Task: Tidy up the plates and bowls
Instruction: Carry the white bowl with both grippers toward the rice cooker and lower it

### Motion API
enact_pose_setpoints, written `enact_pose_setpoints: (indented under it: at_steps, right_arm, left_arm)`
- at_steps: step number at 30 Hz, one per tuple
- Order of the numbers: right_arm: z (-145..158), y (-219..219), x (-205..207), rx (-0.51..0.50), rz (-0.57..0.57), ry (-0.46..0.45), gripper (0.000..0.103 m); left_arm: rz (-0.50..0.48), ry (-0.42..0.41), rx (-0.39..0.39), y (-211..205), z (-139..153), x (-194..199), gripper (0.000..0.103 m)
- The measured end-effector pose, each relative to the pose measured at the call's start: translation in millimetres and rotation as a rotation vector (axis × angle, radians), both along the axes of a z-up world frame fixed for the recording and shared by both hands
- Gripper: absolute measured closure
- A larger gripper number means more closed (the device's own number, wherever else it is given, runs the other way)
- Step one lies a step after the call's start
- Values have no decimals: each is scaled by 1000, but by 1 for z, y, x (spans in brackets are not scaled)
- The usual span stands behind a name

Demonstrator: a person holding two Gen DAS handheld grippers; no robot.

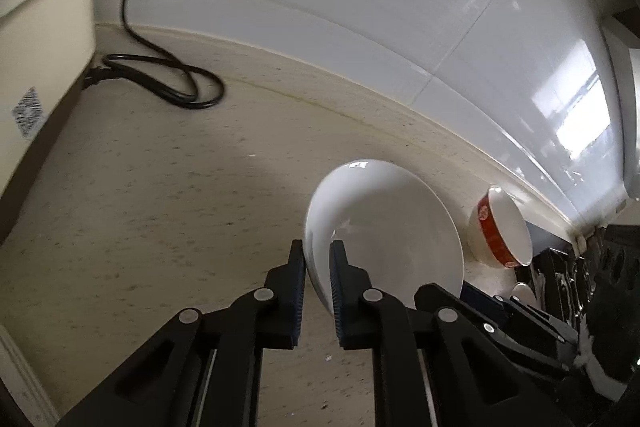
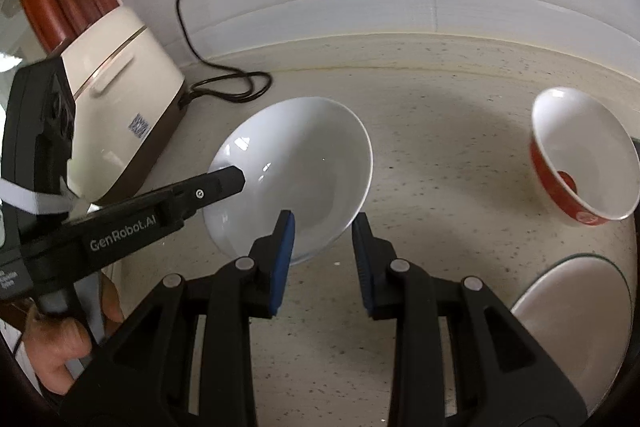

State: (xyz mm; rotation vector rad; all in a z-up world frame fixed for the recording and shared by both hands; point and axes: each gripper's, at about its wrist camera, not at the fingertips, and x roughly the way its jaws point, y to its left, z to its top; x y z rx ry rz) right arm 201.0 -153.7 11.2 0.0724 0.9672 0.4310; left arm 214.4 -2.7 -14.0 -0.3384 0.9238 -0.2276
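The shallow white ceramic bowl [image 2: 296,171] sits on the speckled beige worktop [image 2: 440,155], its left rim pinched in my left claw [image 1: 318,259], which is clamped on it. My right claw [image 2: 323,227] hangs parted and empty just at the bowl's near edge, so the left hand must carry it. To the right stands the red-sided bowl with white inside [image 2: 584,155]; nearer right, a white plate [image 2: 576,319]. Far left are the cream appliance [image 2: 120,87] and its black cord [image 2: 228,83].

On my counter [image 2: 440,155] the deep plate [image 2: 296,167] sits between the cooker [image 2: 120,99] at left and the bowl [image 2: 584,155] at right; another plate [image 2: 572,323] lies nearer, right.
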Motion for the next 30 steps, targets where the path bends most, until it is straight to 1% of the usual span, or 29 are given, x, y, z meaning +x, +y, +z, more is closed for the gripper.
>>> enact_pose_setpoints:
  at_steps: [2,6,10,16,23,30]
  right_arm:
    - [-1,3,0,6,17,-10,70]
    - [-5,10,1,23,47,-10,70]
    - [-11,20,0,57,88,-4,70]
    - [-16,39,-5,48,133,-9,70]
    - [-19,41,-3,50,141,-15,70]
    - [-17,42,-6,30,151,-55,70]
  left_arm:
    - [6,1,22,-2,1,-1,91]
    - [25,21,51,10,2,-7,91]
    - [50,22,47,23,6,-13,91]
    - [103,4,90,37,17,-23,91]
    - [128,22,98,44,13,-21,91]
    - [145,31,121,44,13,-24,91]
